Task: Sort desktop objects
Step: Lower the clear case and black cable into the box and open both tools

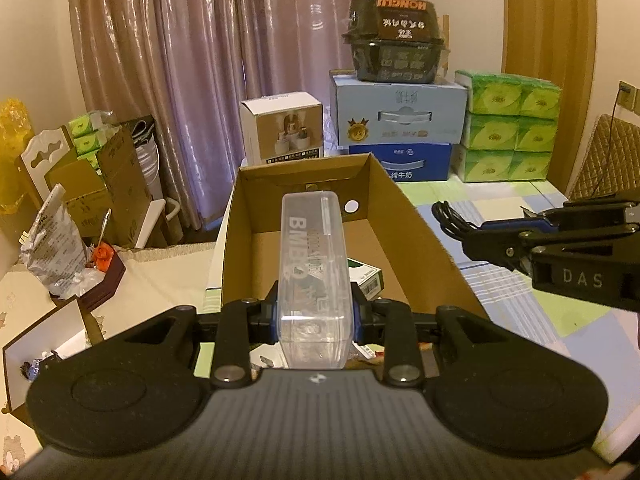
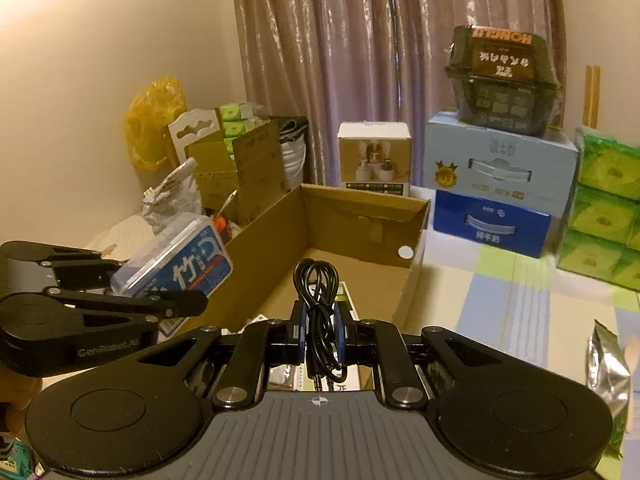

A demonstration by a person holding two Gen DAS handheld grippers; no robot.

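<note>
Now my left claw point(image 1: 314, 316) is clamped on a clear plastic case point(image 1: 314, 264), its long axis running straight ahead over the open cardboard box point(image 1: 420, 240), which lies directly in front and below. My right claw point(image 2: 320, 330) pinches a coiled black cable point(image 2: 316, 284), the same box just ahead of it, slightly left.

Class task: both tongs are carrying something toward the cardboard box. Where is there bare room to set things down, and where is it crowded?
Free: the far floor of the cardboard box, beyond the green-and-white packet; also the checked tablecloth between the box, the blue milk carton and the foil pouch. Crowded: the clutter left of the box and the stacked cartons behind it.
</note>
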